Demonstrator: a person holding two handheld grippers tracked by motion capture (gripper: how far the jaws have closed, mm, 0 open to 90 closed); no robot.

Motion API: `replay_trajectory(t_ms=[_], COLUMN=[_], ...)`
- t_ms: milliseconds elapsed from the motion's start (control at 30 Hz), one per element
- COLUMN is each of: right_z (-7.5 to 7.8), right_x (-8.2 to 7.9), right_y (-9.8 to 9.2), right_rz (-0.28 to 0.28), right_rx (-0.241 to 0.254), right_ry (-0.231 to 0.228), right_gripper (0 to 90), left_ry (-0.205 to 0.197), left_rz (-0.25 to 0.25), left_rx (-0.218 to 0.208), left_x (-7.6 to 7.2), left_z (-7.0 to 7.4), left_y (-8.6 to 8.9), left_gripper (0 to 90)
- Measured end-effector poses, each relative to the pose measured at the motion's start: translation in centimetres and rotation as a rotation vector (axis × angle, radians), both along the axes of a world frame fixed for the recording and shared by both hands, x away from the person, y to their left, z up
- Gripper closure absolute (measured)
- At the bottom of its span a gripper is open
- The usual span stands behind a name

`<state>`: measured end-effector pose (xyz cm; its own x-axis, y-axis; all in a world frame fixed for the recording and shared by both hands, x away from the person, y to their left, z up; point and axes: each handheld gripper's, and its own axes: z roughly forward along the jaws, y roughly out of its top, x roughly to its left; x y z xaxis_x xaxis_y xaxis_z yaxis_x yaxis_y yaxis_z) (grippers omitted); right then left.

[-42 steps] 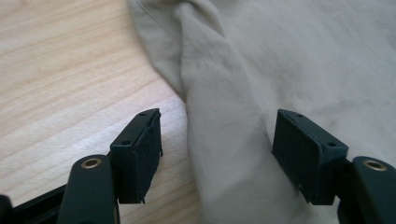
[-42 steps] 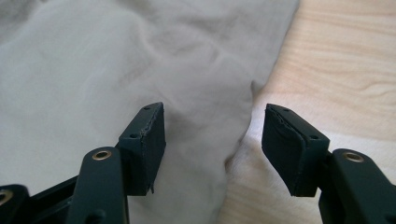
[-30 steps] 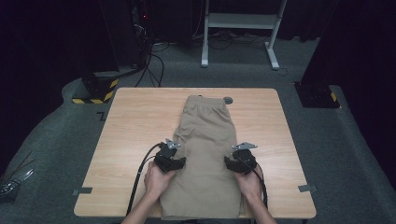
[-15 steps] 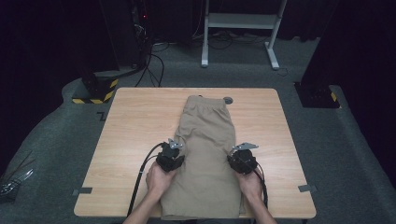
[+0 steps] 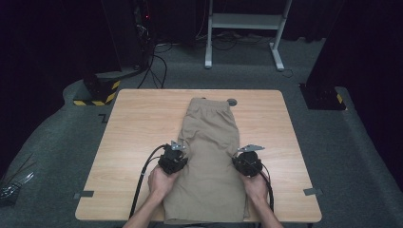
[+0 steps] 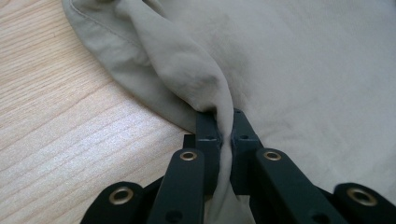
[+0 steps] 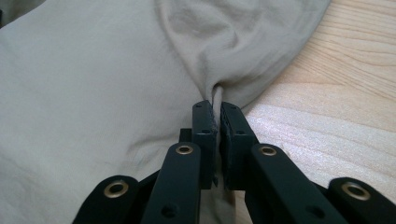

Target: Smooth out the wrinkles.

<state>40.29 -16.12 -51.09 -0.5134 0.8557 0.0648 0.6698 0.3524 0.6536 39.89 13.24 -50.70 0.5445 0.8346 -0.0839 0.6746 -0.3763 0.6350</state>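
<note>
1. The wooden counter [image 5: 138,142] stood on a grey carpeted floor [image 5: 62,142], with dark equipment and a white metal frame [image 5: 244,28] beyond its far edge.
2. A pair of beige shorts [image 5: 209,156] lay flat down the middle of the counter, waistband at the far edge and leg hems toward the person's side. A small dark round object [image 5: 232,101] sat on the counter just beside the waistband.
3. The person's left hand [image 5: 160,180] and right hand [image 5: 255,186] came in from the near edge, each holding a gripper at one side edge of the shorts, roughly level with each other.
4. The left tongs [image 6: 223,128] were closed narrow on a raised fold of the fabric at the shorts' left edge; the cloth ran up between the two black jaws and bunched into a ridge beyond them, with bare counter just beside it.
5. The right tongs [image 7: 216,122] were likewise clamped narrow on a pinched fold at the shorts' right edge, the fabric puckering out from the jaw tips, with wood grain showing just beside them.
6. A black cable [image 5: 142,175] trailed from the left gripper toward the near edge.
</note>
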Motion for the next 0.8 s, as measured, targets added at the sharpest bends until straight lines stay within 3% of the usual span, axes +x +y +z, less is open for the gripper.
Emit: replay_trajectory(t_ms=[400,800], right_z=[0.4,1.2], right_x=[-0.3,-0.7], right_y=[-0.8,-1.3], right_rz=[0.023,0.030], right_rx=[0.042,0.073], right_ry=[-0.011,-0.037], right_gripper=[86.7,86.8], left_ry=[-0.026,-0.054], left_rz=[-0.026,-0.044], left_rx=[-0.092,-0.140], left_x=[-0.6,-0.8], left_z=[1.0,1.8], left_y=[0.7,1.1], left_gripper=[86.6,86.7])
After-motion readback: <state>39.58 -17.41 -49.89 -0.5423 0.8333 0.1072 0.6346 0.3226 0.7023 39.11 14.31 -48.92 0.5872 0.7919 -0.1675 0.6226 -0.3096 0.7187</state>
